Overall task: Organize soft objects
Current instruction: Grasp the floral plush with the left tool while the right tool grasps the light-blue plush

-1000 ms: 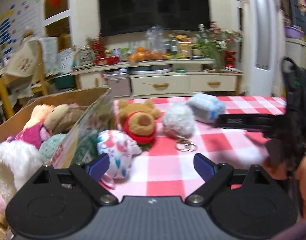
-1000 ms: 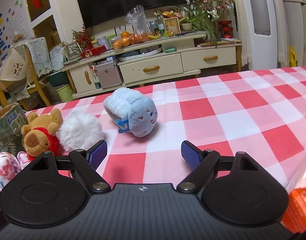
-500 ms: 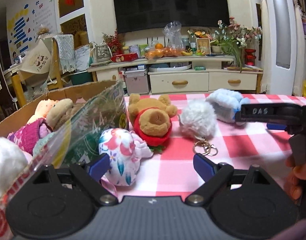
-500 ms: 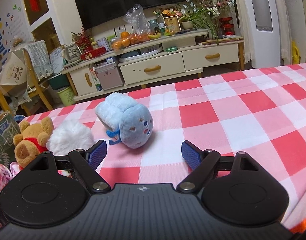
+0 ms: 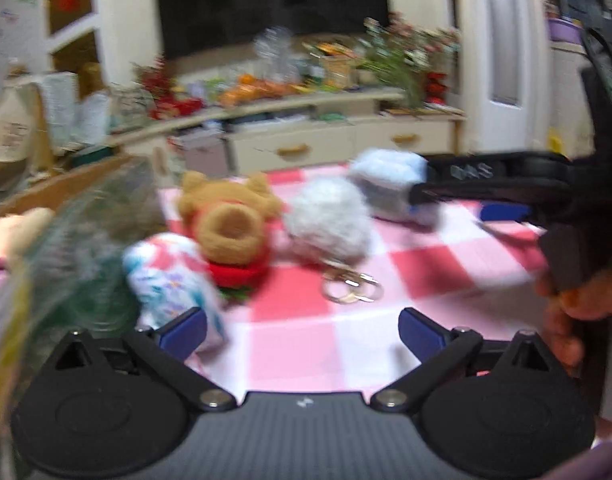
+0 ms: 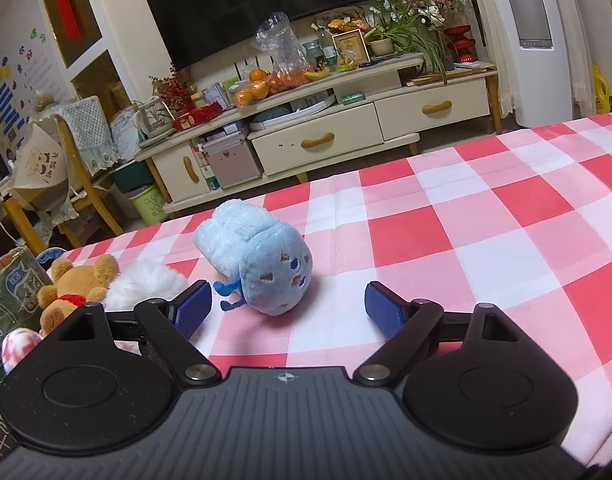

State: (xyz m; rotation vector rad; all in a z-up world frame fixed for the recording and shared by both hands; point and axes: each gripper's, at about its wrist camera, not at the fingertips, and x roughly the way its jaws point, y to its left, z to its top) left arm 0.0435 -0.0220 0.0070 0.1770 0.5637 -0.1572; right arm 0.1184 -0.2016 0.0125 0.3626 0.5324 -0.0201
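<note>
On the red-checked tablecloth (image 6: pixel 486 216) lie a floral plush (image 5: pixel 169 280), a brown bear in red (image 5: pixel 229 224), a white fluffy pompom (image 5: pixel 326 220) with key rings (image 5: pixel 352 288), and a light blue plush (image 6: pixel 265 268). My left gripper (image 5: pixel 301 330) hovers low in front of them in a blurred view. Its jaws are opening and hold nothing; the floral plush lies just past the left finger. My right gripper (image 6: pixel 285 310) is open, and the blue plush sits just ahead of its fingers, untouched.
A cardboard box (image 5: pixel 45 192) with several plush toys stands at the table's left, its flap (image 6: pixel 9 300) beside the bear. A hand (image 5: pixel 578 308) holds the right gripper at the right of the left wrist view. A TV cabinet (image 6: pixel 346 136) stands beyond the table.
The left gripper has shifted toward the toys and sunk a little, and its pads stand wider apart. The right gripper has edged closer to the blue plush.
</note>
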